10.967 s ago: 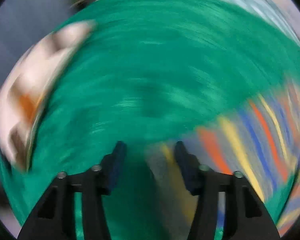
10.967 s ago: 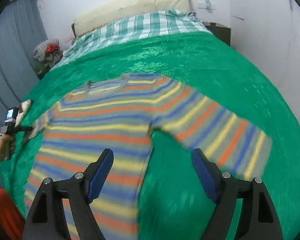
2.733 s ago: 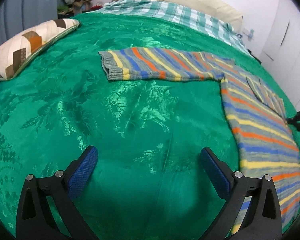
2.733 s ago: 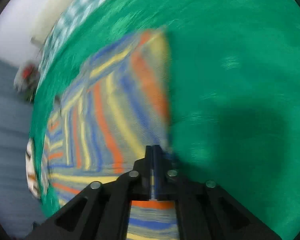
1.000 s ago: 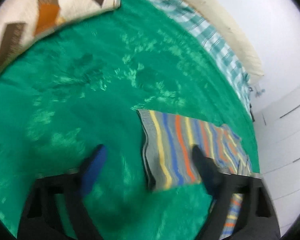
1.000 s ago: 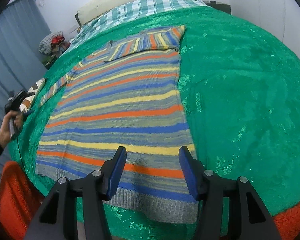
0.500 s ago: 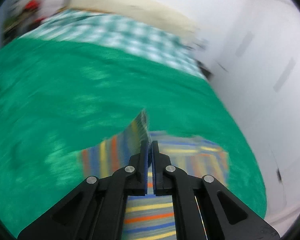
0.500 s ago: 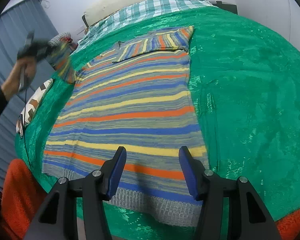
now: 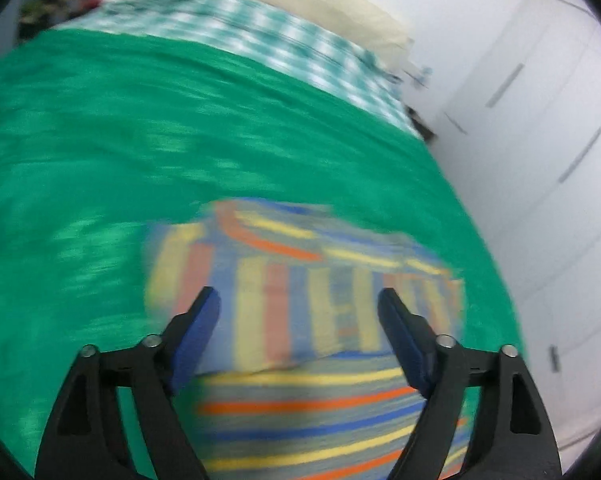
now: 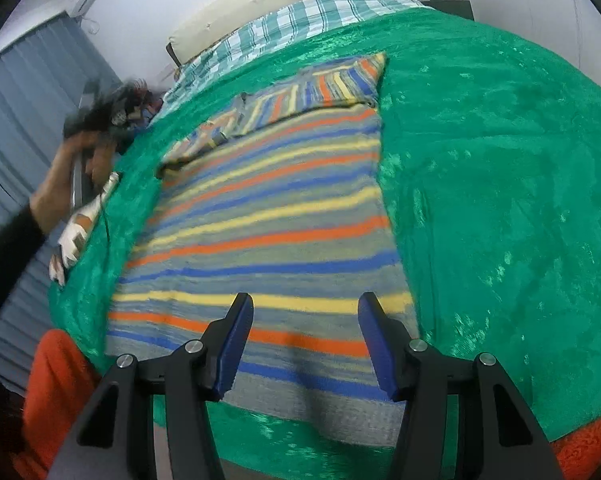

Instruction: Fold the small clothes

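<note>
Hovering right gripper [image 10: 305,334] jaws spread, nearer sweater [image 10: 276,216] hem; long axis running away twd pillows; left gripper [image 9: 300,312] spread over folded sleeves

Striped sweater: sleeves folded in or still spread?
Folded in. On the striped sweater, both sleeves lie across the chest near the collar, their stripes crossing the body's; none extends onto the green bedspread.

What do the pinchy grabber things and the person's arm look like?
Each gripper, left gripper and right gripper, has two black plastic arms with triangular cut-outs, round silver bolts and flat blue textured pads. The person's bare hand shows below a long black sleeve.
</note>
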`<control>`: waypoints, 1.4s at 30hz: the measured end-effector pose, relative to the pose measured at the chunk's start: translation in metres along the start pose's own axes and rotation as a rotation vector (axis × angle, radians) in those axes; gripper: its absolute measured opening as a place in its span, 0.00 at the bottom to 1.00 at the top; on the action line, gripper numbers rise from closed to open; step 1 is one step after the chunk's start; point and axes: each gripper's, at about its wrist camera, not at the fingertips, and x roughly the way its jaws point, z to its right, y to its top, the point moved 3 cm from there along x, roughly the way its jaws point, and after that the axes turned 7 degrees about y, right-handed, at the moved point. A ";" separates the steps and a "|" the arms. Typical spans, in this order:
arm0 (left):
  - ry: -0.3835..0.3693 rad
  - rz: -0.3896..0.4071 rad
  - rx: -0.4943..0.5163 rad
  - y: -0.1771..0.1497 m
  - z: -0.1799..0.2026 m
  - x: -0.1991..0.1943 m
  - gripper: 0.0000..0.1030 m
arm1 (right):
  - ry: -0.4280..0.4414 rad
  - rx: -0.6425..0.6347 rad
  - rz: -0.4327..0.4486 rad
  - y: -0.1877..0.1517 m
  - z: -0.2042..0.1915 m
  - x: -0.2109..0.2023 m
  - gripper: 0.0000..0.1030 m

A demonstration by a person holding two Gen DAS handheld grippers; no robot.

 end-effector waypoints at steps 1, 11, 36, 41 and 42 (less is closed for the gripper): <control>0.049 0.015 0.010 -0.011 -0.022 -0.007 0.84 | 0.015 -0.012 -0.008 0.007 -0.007 -0.001 0.53; 0.303 0.060 0.019 -0.119 -0.165 -0.013 0.90 | 0.446 0.069 -0.111 0.175 -0.121 0.080 0.53; 0.186 0.107 -0.016 -0.126 -0.174 -0.018 0.99 | 0.164 0.029 -0.152 0.292 -0.102 0.287 0.04; 0.193 0.106 -0.012 -0.126 -0.175 -0.019 0.99 | -0.010 0.010 -0.075 0.299 -0.080 0.243 0.04; 0.194 0.106 -0.011 -0.126 -0.175 -0.019 0.99 | -0.047 0.021 -0.079 0.298 -0.074 0.245 0.04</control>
